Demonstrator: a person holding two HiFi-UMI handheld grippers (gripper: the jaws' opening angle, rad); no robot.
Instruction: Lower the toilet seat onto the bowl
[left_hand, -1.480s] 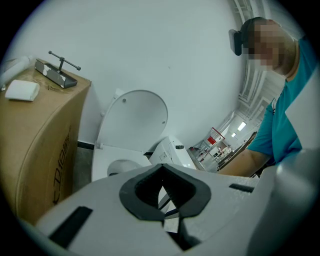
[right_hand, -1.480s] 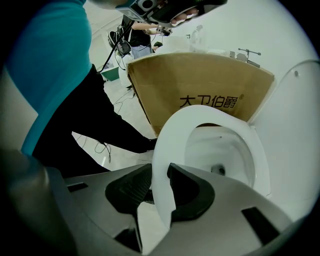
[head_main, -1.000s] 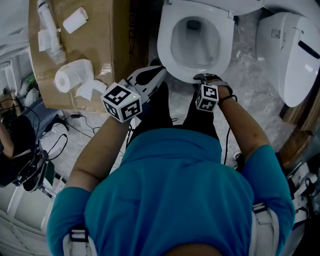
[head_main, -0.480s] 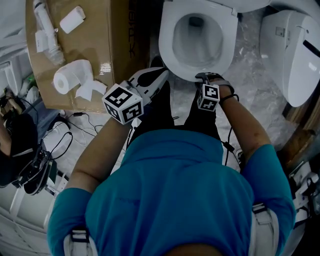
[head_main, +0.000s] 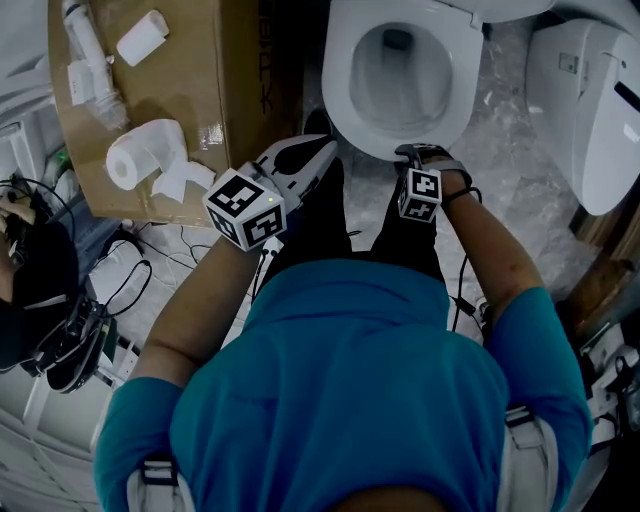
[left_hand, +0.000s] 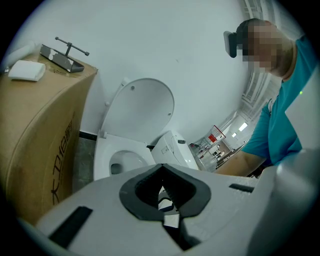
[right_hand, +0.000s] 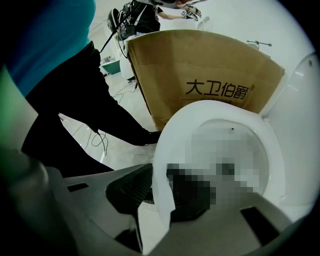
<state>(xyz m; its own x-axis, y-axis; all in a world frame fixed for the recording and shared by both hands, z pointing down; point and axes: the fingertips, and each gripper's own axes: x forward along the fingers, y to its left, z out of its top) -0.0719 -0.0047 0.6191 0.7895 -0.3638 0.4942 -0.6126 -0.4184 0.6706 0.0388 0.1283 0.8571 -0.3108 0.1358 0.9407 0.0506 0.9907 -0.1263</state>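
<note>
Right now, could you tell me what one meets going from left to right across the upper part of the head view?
cardboard box → toilet seat → second white toilet unit

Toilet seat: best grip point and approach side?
Front rim of the toilet seat, opposite the raised lid, from the front: the ring is thin there, so one jaw goes inside the opening, one outside. The right hand-held gripper grips it so.
</note>
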